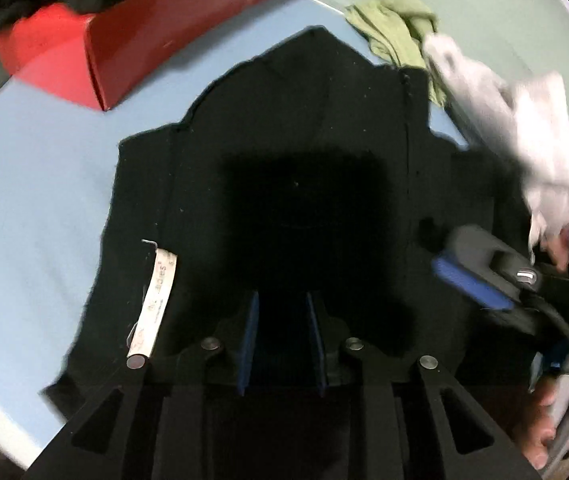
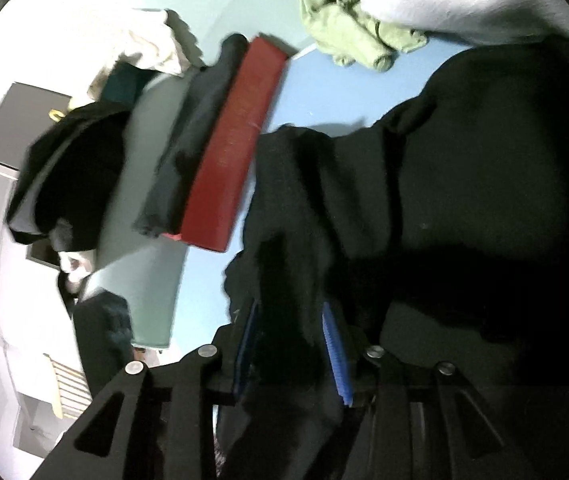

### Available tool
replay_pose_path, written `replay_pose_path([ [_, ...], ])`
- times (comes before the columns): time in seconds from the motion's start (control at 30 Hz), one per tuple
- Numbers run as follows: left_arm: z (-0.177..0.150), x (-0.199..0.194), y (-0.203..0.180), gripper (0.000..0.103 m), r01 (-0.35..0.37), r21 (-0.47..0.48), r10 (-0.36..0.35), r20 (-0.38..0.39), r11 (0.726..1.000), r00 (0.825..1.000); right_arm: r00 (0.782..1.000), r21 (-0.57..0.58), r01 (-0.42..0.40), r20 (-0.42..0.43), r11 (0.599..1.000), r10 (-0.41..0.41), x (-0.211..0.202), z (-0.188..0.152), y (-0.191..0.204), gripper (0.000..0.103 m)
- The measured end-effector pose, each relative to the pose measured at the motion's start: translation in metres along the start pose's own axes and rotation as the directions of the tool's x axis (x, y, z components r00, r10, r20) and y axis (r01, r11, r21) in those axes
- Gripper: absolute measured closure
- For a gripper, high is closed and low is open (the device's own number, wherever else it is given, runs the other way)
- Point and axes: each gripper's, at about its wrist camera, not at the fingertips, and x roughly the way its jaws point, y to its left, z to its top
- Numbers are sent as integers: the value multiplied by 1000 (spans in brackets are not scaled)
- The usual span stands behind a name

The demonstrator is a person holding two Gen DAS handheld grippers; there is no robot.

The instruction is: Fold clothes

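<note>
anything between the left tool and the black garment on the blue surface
Nothing visible does. The left tool hangs right over the dark black fabric garment spread on the flat blue surface, pads slightly apart with only that fabric below. The red cardboard box and crumpled green cloth lie beyond it.

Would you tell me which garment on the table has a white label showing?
The black garment spread flat beneath the left gripper; the crumpled green garment and white garment show none.
</note>
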Motion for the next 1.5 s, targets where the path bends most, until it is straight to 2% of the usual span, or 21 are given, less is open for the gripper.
replay_pose_path([
  [0.07,-1,-6,6,78,21,-32,-20,13,999,1000,997,-7,79,-12,997,-79,19,6,-4,73],
  [0.1,-3,-10,9,78,27,-46,-26,9,999,1000,997,1,83,-10,997,-83,18,7,-3,73],
  [0.2,-12,-24,16,77,23,-75,-22,7,997,1000,997,24,83,-2,996,-83,9,5,0,66],
  [0.33,-38,-43,19,66,38,-102,-37,6,994,999,988,-3,157,10,988,-157,-22,-20,1,43],
  [0.5,-56,-37,-11,59,41,-83,-44,-36,996,998,977,8,212,-20,977,-212,-70,-69,-17,42],
  [0.6,-70,-38,-29,58,-36,-17,34,-92,999,995,948,-2,316,-38,949,-316,-95,-97,-24,34],
  [0.7,-81,-40,-51,57,-101,64,108,-103,993,989,912,-5,408,-42,913,-408,-116,-122,-31,33],
  [0.83,-102,-41,-73,55,-71,108,85,-131,992,988,907,75,420,-57,904,-417,-136,-145,-50,31],
  [0.87,-107,-39,-77,54,-71,119,87,-139,990,986,899,90,437,-66,895,-433,-139,-151,-56,30],
  [1.03,-130,-33,-87,53,-141,207,174,-153,968,973,865,87,501,-80,861,-495,-134,-168,-64,30],
  [1.1,-130,-25,-90,52,-154,209,188,-150,966,971,852,68,524,-71,849,-519,-131,-170,-61,27],
  [1.2,-133,-22,-86,50,-150,171,173,-128,974,977,822,19,568,-65,823,-565,-122,-172,-53,21],
  [1.23,-135,-22,-85,49,-147,157,167,-118,977,979,819,8,572,-65,820,-571,-120,-173,-51,19],
  [1.4,-139,-18,-87,40,-136,150,151,-91,979,984,827,-7,560,-59,828,-560,-121,-179,-50,17],
  [1.5,-141,-15,-95,35,-155,183,171,-80,971,982,856,39,516,-54,856,-513,-133,-181,-58,17],
])
